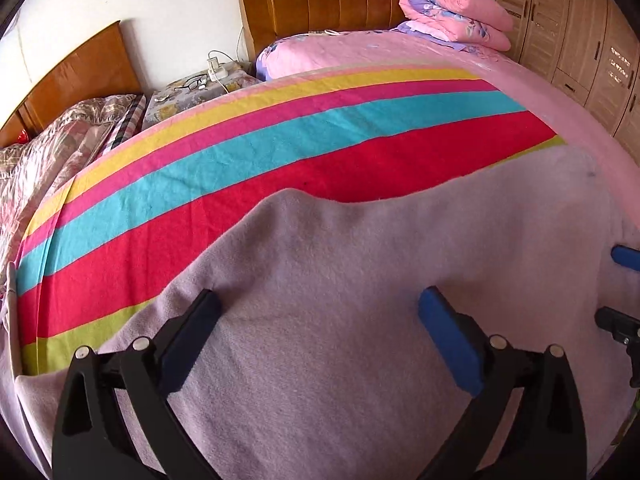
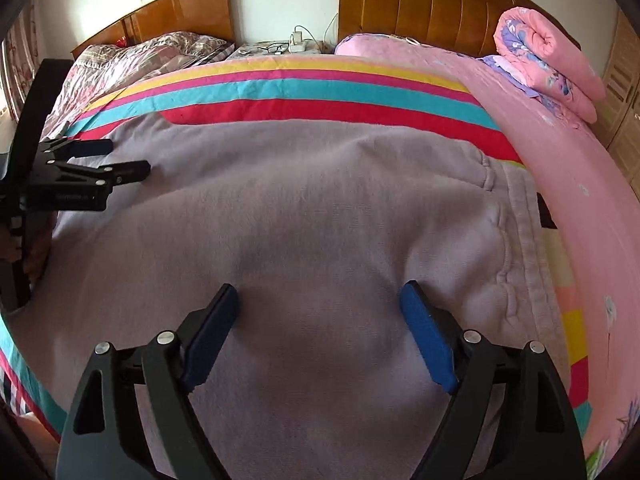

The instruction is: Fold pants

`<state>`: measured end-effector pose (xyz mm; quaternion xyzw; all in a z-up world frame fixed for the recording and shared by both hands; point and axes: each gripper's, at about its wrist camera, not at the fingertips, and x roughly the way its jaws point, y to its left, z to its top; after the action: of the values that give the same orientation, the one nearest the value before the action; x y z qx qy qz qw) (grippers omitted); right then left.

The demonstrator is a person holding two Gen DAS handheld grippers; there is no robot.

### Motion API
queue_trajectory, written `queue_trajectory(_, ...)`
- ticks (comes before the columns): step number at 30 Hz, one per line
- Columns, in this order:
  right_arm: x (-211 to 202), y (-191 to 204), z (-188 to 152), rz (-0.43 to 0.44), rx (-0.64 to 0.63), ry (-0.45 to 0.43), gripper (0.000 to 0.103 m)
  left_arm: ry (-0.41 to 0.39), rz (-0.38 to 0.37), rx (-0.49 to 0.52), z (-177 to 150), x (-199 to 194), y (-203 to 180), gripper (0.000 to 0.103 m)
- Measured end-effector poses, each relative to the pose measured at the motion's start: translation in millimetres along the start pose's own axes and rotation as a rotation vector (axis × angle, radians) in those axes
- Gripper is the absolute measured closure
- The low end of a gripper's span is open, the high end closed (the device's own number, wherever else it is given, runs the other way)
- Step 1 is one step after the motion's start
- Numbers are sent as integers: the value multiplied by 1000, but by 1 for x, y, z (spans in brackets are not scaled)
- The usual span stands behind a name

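Lilac fleece pants [image 1: 340,248] lie spread flat on a bed over a striped sheet [image 1: 240,152]. In the right wrist view the pants [image 2: 300,208] fill the middle, with the elastic waistband [image 2: 524,240] at the right. My left gripper [image 1: 320,300] hovers open just above the cloth, with nothing between its blue pads. My right gripper [image 2: 320,292] is also open over the pants near the waistband and holds nothing. The left gripper [image 2: 124,158] shows at the left edge of the right wrist view. At the right edge of the left wrist view is the right gripper [image 1: 618,286].
A rolled pink quilt [image 2: 548,60] sits by the wooden headboard [image 2: 420,4]. A pink bedspread [image 2: 580,208] runs along the right side. A nightstand with glasses [image 1: 192,82] and a charger stands between this bed and a second bed [image 1: 60,148]. Wardrobe doors [image 1: 580,32] at far right.
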<state>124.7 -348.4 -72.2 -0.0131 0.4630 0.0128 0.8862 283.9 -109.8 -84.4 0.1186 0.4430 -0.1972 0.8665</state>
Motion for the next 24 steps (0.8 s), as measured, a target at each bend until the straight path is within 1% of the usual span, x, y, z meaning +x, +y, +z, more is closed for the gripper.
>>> queue_trajectory(1,-4,-1,-2,-10,-6,1,23,0,-5,-10,1,1,2,2)
queue_trajectory(3,-16,0,-4,-42,-8,-31,22,-2,6,-8,1,2,0,2)
queue_trajectory(4,-22,0,-5,-29,-5,-49,22,-3,7,-11,0,0,0,2)
queue_trajectory(5,-23,0,-7,-12,-2,-44,21,-4,8,-13,0,1,1,2)
queue_trajectory(7,-10,-4,-14,-12,-14,20,20,-6,15,-13,-1,-1,1,2)
queue_trajectory(8,-10,-5,-18,-5,-21,-2,19,-7,15,-14,-2,-1,1,2)
queue_trajectory(10,-13,-5,-18,0,-20,13,19,-9,16,-15,-2,-1,1,2)
queue_trajectory(12,-16,-2,-15,-24,-29,36,19,-10,16,-16,-4,-3,1,2)
queue_trajectory(14,-21,5,-7,-55,-30,13,19,-11,16,-17,-4,-3,1,2)
queue_trajectory(16,-26,11,2,-34,-26,-41,19,-12,16,-17,-4,-3,1,2)
queue_trajectory(18,-23,19,12,-35,-24,-61,18,-12,18,-18,-6,-5,1,2)
queue_trajectory(20,-14,29,19,-21,-47,-57,16,-13,18,-18,-6,-5,1,2)
queue_trajectory(21,-6,32,19,-16,-54,-30,16,-14,17,-19,-6,-5,1,2)
queue_trajectory(22,5,34,17,-28,-56,15,16,-14,16,-19,-5,-5,1,2)
queue_trajectory(24,9,31,11,-9,-25,-16,13,-15,16,-20,-6,-5,1,2)
